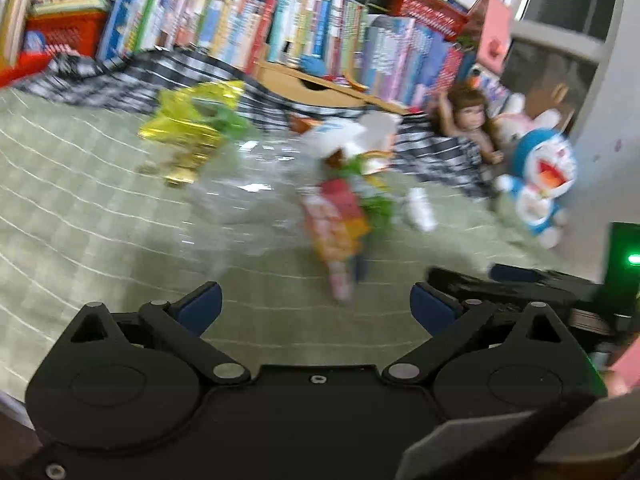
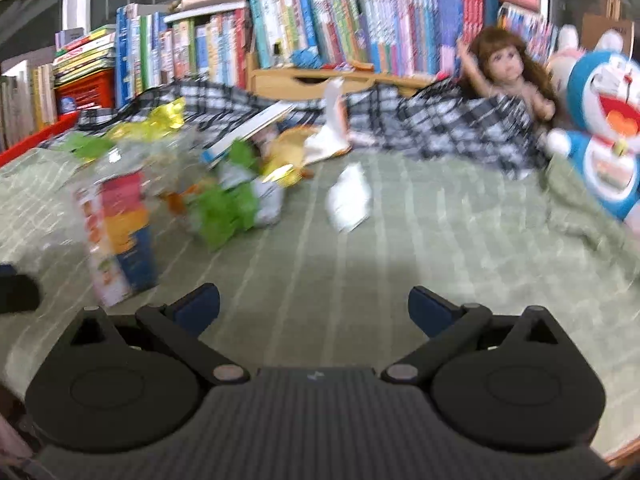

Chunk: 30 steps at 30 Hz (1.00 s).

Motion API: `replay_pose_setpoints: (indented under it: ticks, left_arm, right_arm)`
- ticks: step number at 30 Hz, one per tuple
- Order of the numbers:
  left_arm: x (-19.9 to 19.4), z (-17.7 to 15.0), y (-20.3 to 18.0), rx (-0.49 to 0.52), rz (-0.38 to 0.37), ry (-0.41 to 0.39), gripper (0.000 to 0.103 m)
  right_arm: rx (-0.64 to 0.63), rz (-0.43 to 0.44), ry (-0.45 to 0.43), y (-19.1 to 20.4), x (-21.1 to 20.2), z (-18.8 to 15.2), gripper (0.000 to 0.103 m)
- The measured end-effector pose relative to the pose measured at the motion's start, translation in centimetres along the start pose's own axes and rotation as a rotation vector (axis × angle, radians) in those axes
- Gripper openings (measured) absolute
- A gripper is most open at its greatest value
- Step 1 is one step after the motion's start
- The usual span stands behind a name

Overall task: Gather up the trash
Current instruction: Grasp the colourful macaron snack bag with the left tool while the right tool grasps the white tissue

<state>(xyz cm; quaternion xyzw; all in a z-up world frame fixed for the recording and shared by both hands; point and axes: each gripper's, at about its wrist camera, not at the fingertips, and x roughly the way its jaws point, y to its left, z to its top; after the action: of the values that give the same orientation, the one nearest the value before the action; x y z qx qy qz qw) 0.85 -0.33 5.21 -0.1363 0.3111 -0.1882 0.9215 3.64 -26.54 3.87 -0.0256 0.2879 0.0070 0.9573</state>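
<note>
Trash lying scattered mid-bed on the green quilt (image 2: 400,240) | books (image 2: 320,20) lining the far side | checked blanket (image 2: 440,124) bunching beside them | red-yellow-blue box (image 2: 120,232) standing nearest | green wrapper (image 2: 228,208) crumpling beside it | white packet (image 2: 350,198) resting apart | left gripper (image 1: 316,306) and right gripper (image 2: 314,306) hovering, jaws wide, gripping nothing

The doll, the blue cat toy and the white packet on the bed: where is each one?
doll (image 2: 505,65), right wrist view, on its face.
blue cat toy (image 2: 608,120), right wrist view, on its red mouth.
white packet (image 2: 349,198), right wrist view, on its middle.
</note>
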Motion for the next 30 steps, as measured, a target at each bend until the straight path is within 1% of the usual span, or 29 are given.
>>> replay_pose_setpoints:
  ticks: [2, 3, 4, 6, 9, 11, 17, 20, 23, 25, 26, 28, 30]
  left_arm:
    - [-0.1, 0.1, -0.7, -0.002, -0.036, 0.000, 0.100]
    - [-0.1, 0.2, -1.2, 0.006, -0.041, -0.001, 0.100]
    - [0.1, 0.3, -1.6, 0.021, -0.038, 0.000, 0.099]
    - [0.8, 0.3, -2.4, 0.057, -0.008, 0.006, 0.097]
    - [2.5, 0.4, -3.0, 0.070, 0.022, 0.025, 0.090]
    - [3.4, 0.4, -3.1, 0.057, 0.026, 0.034, 0.083]
    - [5.3, 0.9, -3.3, 0.054, 0.050, 0.044, 0.081]
    - [6.1, 1.3, -3.3, 0.060, 0.060, 0.050, 0.081]
    - [6.8, 1.3, -3.0, 0.047, 0.068, 0.037, 0.081]
    - [7.2, 1.4, -2.7, 0.032, 0.077, 0.037, 0.081]
    - [7.5, 1.4, -2.6, 0.025, 0.080, 0.038, 0.078]
    - [7.8, 1.4, -2.4, 0.018, 0.083, 0.032, 0.076]
    - [8.1, 1.4, -2.4, 0.024, 0.085, 0.021, 0.073]
  right_arm:
    - [-0.009, 0.003, -0.011, -1.0, 0.4, 1.0, 0.103]
    - [-0.012, 0.006, -0.013, -1.5, 0.8, 1.5, 0.103]
    - [-0.020, 0.009, -0.015, -1.9, 1.1, 1.9, 0.103]
    - [-0.047, 0.006, -0.019, -2.6, 2.0, 2.7, 0.103]
    - [-0.080, 0.005, -0.024, -3.1, 3.2, 3.7, 0.103]
    - [-0.086, 0.021, -0.026, -3.5, 4.0, 4.2, 0.103]
    - [-0.057, 0.114, 0.015, -4.2, 6.6, 5.0, 0.103]
    - [-0.046, 0.129, 0.032, -4.3, 7.8, 5.1, 0.103]
    - [-0.068, 0.129, 0.036, -4.0, 8.7, 5.3, 0.101]
    - [-0.082, 0.133, 0.038, -3.8, 9.2, 5.5, 0.096]
    - [-0.083, 0.140, 0.045, -3.7, 9.5, 5.5, 0.092]
    - [-0.078, 0.152, 0.057, -3.7, 10.0, 5.5, 0.090]
    - [-0.080, 0.158, 0.071, -3.6, 10.4, 5.3, 0.083]
